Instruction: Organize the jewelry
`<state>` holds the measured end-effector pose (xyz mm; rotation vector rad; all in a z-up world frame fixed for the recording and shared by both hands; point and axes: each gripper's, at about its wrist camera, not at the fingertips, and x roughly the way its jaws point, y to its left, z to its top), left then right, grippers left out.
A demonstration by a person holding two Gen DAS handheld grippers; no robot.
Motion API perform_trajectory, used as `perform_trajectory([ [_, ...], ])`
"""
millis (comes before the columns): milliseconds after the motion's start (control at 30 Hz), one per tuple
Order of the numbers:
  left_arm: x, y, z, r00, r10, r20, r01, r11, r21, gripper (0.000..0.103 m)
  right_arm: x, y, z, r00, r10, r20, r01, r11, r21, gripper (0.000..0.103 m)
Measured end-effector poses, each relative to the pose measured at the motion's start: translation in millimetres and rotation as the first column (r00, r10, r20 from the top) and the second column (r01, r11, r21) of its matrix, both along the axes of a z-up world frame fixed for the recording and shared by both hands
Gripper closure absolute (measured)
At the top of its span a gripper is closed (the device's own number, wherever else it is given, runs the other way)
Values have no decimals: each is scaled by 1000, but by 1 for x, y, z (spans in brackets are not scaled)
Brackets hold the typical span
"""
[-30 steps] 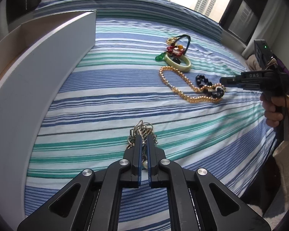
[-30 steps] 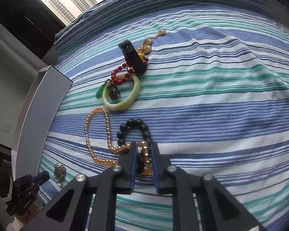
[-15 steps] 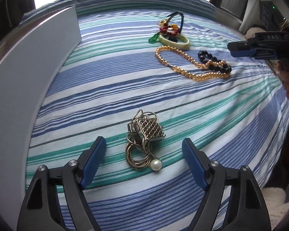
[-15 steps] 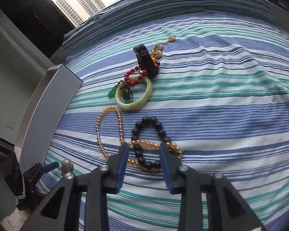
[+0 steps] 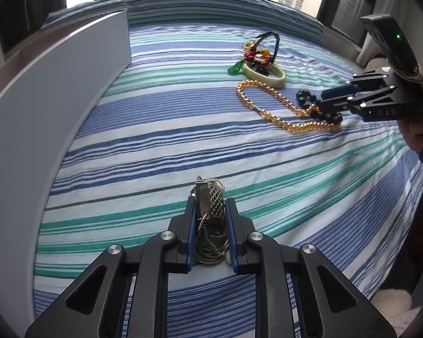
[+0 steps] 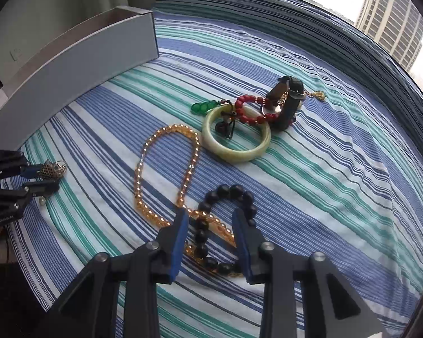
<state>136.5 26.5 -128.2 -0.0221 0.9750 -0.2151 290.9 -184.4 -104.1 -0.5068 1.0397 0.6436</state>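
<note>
A tangled gold chain necklace with a mesh pendant and a pearl lies on the striped bedspread. My left gripper is closing, and its blue pads press the pendant from both sides. A black bead bracelet lies across an amber bead necklace. My right gripper straddles both, its jaws closing a little, with gaps still showing beside the beads. In the left wrist view the right gripper reaches in from the right, held by a hand.
A pale jade bangle, a red bead bracelet, a green pendant and a black watch are clustered farther back. A long white open box runs along the left side of the bed.
My left gripper opened wide over the pendant necklace, then closed on it again. My right gripper let go of the beads, spread its jaws and rolled, so its view has turned.
</note>
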Motion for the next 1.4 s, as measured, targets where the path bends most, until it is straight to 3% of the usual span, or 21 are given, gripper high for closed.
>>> perform_trajectory([
  [100,-2,1,0,1000,5,0,-5,1000,-5,85,-6,-2,-9,998,57,31,-55,996,-73,72],
  [267,-1,0,0,1000,8,-1,-8,1000,-5,85,7,-36,5,999,-6,47,8,999,-38,73],
  [400,0,0,0,1000,13,-3,-13,1000,-6,85,10,-45,-4,1000,28,-8,-29,997,-69,73],
  [500,0,-1,0,1000,12,0,-12,1000,2,85,11,-49,-9,1000,5,-17,-6,1000,-27,73],
  [567,0,-2,0,1000,10,1,-10,1000,9,85,11,-49,-12,1000,0,-13,0,1000,-1,78],
  [600,0,-2,0,1000,10,1,-10,1000,10,85,9,-46,-14,1000,8,-12,-8,1000,-5,87],
  [633,0,-2,0,1000,9,1,-9,1000,9,85,6,-42,-17,1000,21,1,-21,999,-25,90],
  [800,-1,-2,0,1000,16,1,-16,1000,-1,85,-6,-31,-13,996,13,86,-5,995,-96,92],
  [867,-1,0,0,1000,22,-2,-22,1000,-10,85,-9,-36,-3,995,-33,93,38,998,-54,92],
  [967,0,5,0,999,33,-12,-34,998,-45,85,-8,-52,21,990,-136,27,133,987,94,93],
  [1100,-1,12,3,998,53,-21,-54,995,-87,85,-2,-73,46,967,-229,-108,250,927,279,95],
  [1133,-2,13,4,998,57,-19,-59,994,-91,86,0,-76,49,960,-245,-137,277,912,303,101],
  [1233,-7,14,10,998,55,-10,-56,994,-99,86,3,-81,56,947,-256,-195,312,880,357,102],
  [1333,-9,14,12,999,51,-4,-51,994,-93,86,-6,-63,52,972,-220,-86,233,953,195,98],
  [1400,-11,14,12,999,50,-4,-50,994,-95,86,-11,-55,39,980,-188,-64,194,975,109,98],
])
